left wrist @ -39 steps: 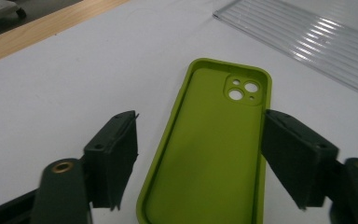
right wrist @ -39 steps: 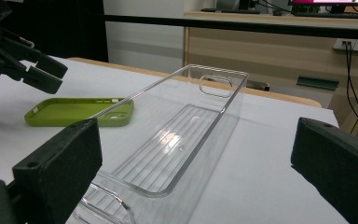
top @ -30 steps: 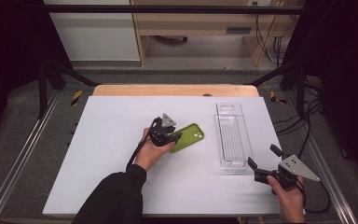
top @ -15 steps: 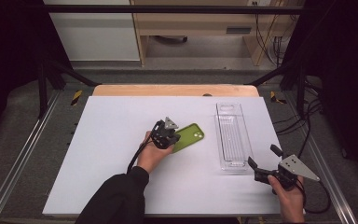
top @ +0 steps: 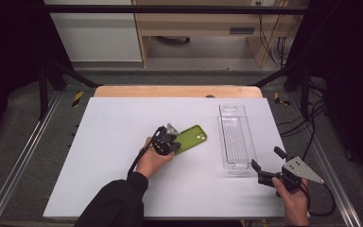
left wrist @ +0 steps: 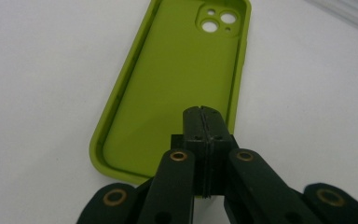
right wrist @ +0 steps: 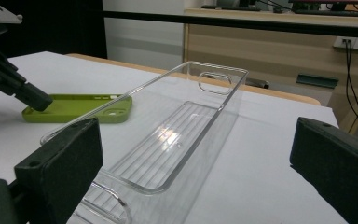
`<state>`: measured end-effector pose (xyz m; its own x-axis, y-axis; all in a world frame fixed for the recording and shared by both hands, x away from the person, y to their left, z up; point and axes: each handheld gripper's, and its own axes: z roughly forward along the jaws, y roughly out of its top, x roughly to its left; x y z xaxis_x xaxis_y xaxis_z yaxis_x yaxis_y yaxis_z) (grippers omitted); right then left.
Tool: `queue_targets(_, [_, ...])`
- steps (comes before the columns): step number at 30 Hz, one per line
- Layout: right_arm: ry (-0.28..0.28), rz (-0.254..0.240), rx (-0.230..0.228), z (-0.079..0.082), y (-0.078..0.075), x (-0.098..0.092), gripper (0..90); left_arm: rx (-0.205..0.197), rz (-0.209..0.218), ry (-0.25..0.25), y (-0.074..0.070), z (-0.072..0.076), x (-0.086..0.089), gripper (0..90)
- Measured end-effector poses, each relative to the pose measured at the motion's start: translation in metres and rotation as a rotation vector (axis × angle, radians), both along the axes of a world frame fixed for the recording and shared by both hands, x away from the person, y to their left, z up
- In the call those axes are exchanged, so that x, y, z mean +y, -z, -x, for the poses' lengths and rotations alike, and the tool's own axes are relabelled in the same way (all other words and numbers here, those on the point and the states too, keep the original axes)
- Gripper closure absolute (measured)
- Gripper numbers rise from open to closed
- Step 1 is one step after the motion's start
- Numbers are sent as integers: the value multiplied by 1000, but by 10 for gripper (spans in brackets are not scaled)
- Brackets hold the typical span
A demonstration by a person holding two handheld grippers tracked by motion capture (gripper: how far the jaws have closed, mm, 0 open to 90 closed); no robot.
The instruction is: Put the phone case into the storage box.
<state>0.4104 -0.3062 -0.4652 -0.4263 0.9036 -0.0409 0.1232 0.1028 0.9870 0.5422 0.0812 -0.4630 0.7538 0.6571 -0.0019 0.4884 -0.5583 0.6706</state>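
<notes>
On the white table (top: 123, 123), the left claw (left wrist: 204, 126), jaws pressed together on nothing, hovers over the near end of a green phone case (left wrist: 168, 88). Right of it lies a clear tray (right wrist: 177, 126); the right claw (top: 269, 165) gapes wide at the tray's near end.

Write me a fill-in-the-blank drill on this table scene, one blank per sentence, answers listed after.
1. The soft phone case lying on the white table is ____ in colour.
2. The jaws of the left gripper are ____.
3. The jaws of the right gripper are ____.
4. The long tray in front of the right gripper is made of clear ____.

Answers: green; shut; open; plastic
</notes>
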Motion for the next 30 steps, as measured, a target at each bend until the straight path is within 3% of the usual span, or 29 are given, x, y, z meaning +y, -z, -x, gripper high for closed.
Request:
queue_targets(8, [3, 2, 6, 0, 0, 0, 29, 28, -10, 10, 3, 4, 6, 900])
queue_targets(9, [2, 3, 6, -1, 0, 0, 29, 26, -28, 15, 2, 5, 7, 900])
queue_targets(14, [8, 3, 8, -1, 0, 0, 29, 44, -11, 9, 2, 8, 14, 900])
queue_targets(30, [6, 15, 2, 1, 0, 1, 24, 42, 10, 14, 4, 42, 51, 900])
